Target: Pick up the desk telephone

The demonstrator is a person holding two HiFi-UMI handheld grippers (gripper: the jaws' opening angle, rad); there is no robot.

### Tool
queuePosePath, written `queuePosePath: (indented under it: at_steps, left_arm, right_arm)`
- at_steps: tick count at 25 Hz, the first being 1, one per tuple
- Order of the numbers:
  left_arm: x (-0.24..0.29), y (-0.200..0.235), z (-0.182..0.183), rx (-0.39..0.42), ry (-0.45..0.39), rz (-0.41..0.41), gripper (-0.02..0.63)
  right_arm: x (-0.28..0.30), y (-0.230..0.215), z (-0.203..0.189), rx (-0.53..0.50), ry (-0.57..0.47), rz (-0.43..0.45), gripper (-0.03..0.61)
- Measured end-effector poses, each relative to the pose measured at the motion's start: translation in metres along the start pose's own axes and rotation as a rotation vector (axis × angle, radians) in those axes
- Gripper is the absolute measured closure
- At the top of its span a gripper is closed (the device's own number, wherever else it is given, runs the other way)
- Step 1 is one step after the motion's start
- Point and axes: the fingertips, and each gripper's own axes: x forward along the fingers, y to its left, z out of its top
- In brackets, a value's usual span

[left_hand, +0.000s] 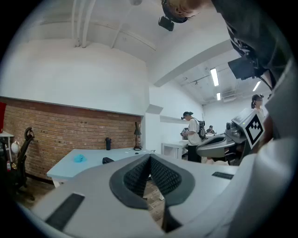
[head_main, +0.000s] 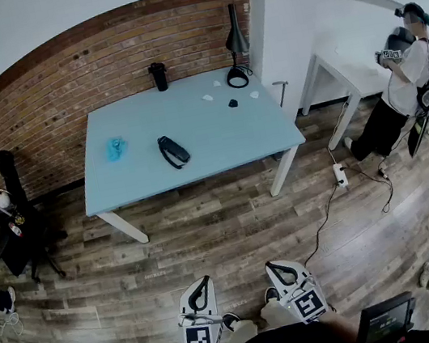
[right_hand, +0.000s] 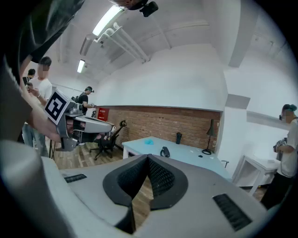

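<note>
Out ahead of both your tools and well apart from them, the desk telephone [head_main: 173, 151] is sitting on the pale blue tabletop [head_main: 217, 137], a black handset-shaped lump lying near the edge that faces you. Your left tool [head_main: 202, 285] is pinched right down, pads meeting at the tips with nothing in between, and you can see the same closed V in its own gripper view [left_hand: 150, 160]. Your right tool [head_main: 279, 270] is the same deal, jaws together and empty [right_hand: 148, 160]. Both are held low and close to your body, side by side, pointing roughly at the tabletop with a stretch of wood floor [head_main: 233, 229] between them and it. From the left tool the phone [left_hand: 107, 160] sits ahead and a bit to the left; from the right tool it's [right_hand: 165, 151] nearly dead ahead. Left of the phone there's a crumpled blue thing [head_main: 116, 148], and beyond it, toward the brick wall [head_main: 58, 79], a black cup [head_main: 158, 76] and a desk lamp [head_main: 235, 40]. Off to the right of your right tool, a person [head_main: 404, 84] stands at a white table [head_main: 336, 67], and way off to the left of your left tool there's an office chair [head_main: 17, 218].
</note>
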Motion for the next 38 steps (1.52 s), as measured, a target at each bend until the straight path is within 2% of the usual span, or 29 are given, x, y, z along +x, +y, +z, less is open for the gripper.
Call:
queuePosePath:
  at_steps: [3,8,12,20,23,26,31,38]
  left_arm:
    - [-0.013,0.012,-0.003,-0.013,-0.028,0.015,0.589]
    - [-0.033,0.033,-0.008,-0.026,-0.045,0.026,0.589]
    - [-0.051,0.046,-0.016,-0.034,-0.016,0.035,0.589]
    - [-0.058,0.077,-0.029,-0.039,-0.017,0.041,0.589]
    - [-0.051,0.073,-0.029,-0.032,0.006,0.04,0.589]
    - [-0.036,0.074,-0.029,-0.03,0.017,0.043,0.589]
    - [-0.021,0.08,-0.018,-0.077,0.006,0.025,0.589]
    - [0.027,0.073,0.003,-0.042,0.034,-0.004,0.589]
  right_arm:
    - [0.006,0.012,0.003,0.027,-0.022,0.032,0.552]
    - [0.02,0.031,0.005,0.023,0.002,0.012,0.551]
    - [0.029,0.051,0.01,-0.006,-0.004,0.019,0.551]
    - [0.063,0.076,0.015,-0.03,0.001,0.055,0.551]
    - [0.073,0.073,0.015,-0.008,0.011,0.079,0.551]
    - [0.093,0.061,0.018,-0.01,-0.022,0.088,0.551]
    - [0.131,0.046,0.028,-0.017,-0.066,0.125,0.551]
    - [0.15,0.006,0.036,0.027,-0.096,0.116,0.551]
